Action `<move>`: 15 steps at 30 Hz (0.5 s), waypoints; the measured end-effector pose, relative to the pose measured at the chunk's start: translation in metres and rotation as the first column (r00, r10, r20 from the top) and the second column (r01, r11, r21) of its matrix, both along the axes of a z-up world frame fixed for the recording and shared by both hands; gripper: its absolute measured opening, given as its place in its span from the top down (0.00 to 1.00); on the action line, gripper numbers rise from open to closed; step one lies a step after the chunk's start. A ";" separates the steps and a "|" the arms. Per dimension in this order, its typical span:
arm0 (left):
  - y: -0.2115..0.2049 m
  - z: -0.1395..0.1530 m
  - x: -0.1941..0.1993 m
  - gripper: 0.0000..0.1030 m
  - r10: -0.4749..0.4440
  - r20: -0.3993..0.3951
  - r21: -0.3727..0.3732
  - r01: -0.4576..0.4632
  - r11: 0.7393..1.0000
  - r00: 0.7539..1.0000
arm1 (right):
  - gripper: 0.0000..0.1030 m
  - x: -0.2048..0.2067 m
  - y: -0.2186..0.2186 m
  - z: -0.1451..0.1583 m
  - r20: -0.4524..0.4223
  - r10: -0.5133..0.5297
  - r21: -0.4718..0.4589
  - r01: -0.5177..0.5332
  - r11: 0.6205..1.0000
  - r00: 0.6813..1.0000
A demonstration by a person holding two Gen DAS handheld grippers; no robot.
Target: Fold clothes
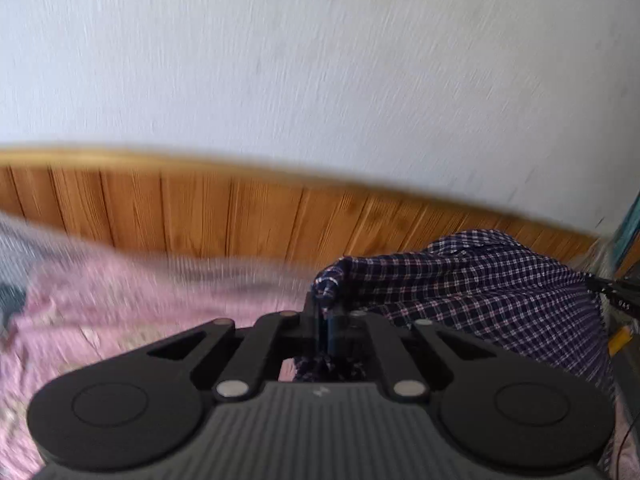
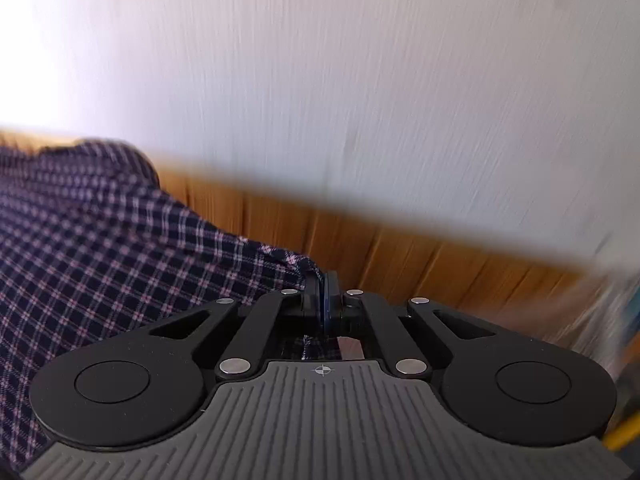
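— Fabric first, on the left wrist view: what do we hold?
— We have the left gripper [image 1: 329,312] clenched on a bunched edge of the plaid shirt [image 1: 480,280], which spreads off to the right above the pink bedspread [image 1: 120,300]. At the shirt's far right edge the other gripper's tip pinches it too. Wood paneling [image 1: 200,208] and the white wall [image 1: 320,60] stand behind.
— And the right wrist view?
— We see the right gripper [image 2: 324,300] with its jaws pressed together on another shirt edge; the cloth hangs away to the left, lifted, in front of the paneling. Everything is motion-blurred.
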State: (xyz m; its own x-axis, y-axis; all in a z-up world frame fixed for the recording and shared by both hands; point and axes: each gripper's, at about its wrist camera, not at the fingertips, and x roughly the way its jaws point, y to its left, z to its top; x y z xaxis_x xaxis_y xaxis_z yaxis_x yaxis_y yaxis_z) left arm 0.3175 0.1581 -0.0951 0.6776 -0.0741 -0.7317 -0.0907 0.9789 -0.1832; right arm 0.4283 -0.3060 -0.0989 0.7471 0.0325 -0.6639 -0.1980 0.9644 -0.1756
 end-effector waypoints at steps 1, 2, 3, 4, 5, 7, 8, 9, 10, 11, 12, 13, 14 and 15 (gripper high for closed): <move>-0.004 -0.045 0.022 0.97 0.018 -0.090 0.021 -0.017 1.000 0.996 | 1.00 0.012 0.002 -0.043 -0.070 -0.005 -0.003 0.005 1.000 0.998; -0.009 -0.089 0.043 0.97 0.039 -0.180 0.043 -0.031 0.999 0.983 | 1.00 0.019 0.005 -0.081 -0.130 -0.009 -0.010 0.008 1.000 0.991; -0.012 -0.113 0.050 0.97 0.061 -0.225 0.058 -0.049 0.997 0.972 | 1.00 0.022 0.008 -0.117 -0.185 -0.012 -0.018 0.009 1.000 0.983; -0.016 -0.132 0.053 0.97 0.084 -0.261 0.072 -0.067 0.995 0.962 | 1.00 0.021 0.009 -0.144 -0.219 -0.008 -0.027 0.002 1.000 0.976; -0.015 -0.129 0.056 0.97 0.091 -0.243 0.061 -0.078 0.995 0.966 | 1.00 0.019 0.002 -0.161 -0.235 -0.001 -0.027 -0.005 1.000 0.972; -0.012 -0.113 0.061 0.97 0.099 -0.184 0.026 -0.096 0.995 0.978 | 1.00 0.017 -0.010 -0.162 -0.206 0.003 0.001 -0.003 1.000 0.978; -0.007 -0.091 0.061 0.97 0.098 -0.116 -0.018 -0.101 0.995 0.988 | 1.00 0.027 -0.023 -0.152 -0.165 0.001 0.035 0.005 0.999 0.986; -0.002 -0.068 0.061 0.97 0.093 -0.042 -0.061 -0.096 0.994 0.995 | 1.00 0.032 -0.035 -0.135 -0.120 -0.010 0.077 0.019 0.997 0.993; 0.001 -0.051 0.063 0.97 0.080 0.008 -0.061 -0.080 0.995 0.997 | 1.00 0.033 -0.044 -0.117 -0.078 -0.025 0.120 0.034 0.992 0.997; 0.002 -0.036 0.065 0.96 0.065 0.052 -0.053 -0.062 0.997 0.997 | 1.00 0.033 -0.050 -0.104 -0.047 -0.032 0.140 0.039 0.989 0.998; 0.003 -0.038 0.071 0.96 0.044 0.042 -0.031 -0.043 0.999 0.998 | 1.00 0.033 -0.052 -0.105 -0.044 -0.035 0.140 0.041 0.989 0.998; 0.003 -0.044 0.078 0.96 0.023 0.020 -0.008 -0.022 1.000 1.000 | 1.00 0.032 -0.054 -0.109 -0.050 -0.037 0.133 0.043 0.990 0.998; 0.000 -0.065 0.087 0.96 0.012 -0.056 0.027 -0.011 1.000 0.998 | 1.00 0.031 -0.056 -0.113 -0.057 -0.039 0.127 0.046 0.991 0.998; -0.004 -0.090 0.096 0.96 0.008 -0.143 0.063 0.001 0.998 0.990 | 1.00 0.030 -0.057 -0.117 -0.063 -0.041 0.121 0.049 0.991 0.997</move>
State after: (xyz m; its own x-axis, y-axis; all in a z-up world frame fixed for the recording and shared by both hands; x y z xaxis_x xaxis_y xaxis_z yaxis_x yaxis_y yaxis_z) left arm 0.4140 0.1541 -0.1852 0.5659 -0.0227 -0.8242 -0.1147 0.9877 -0.1060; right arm 0.4586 -0.3632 -0.2159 0.7084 0.0838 -0.7009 -0.1606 0.9860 -0.0444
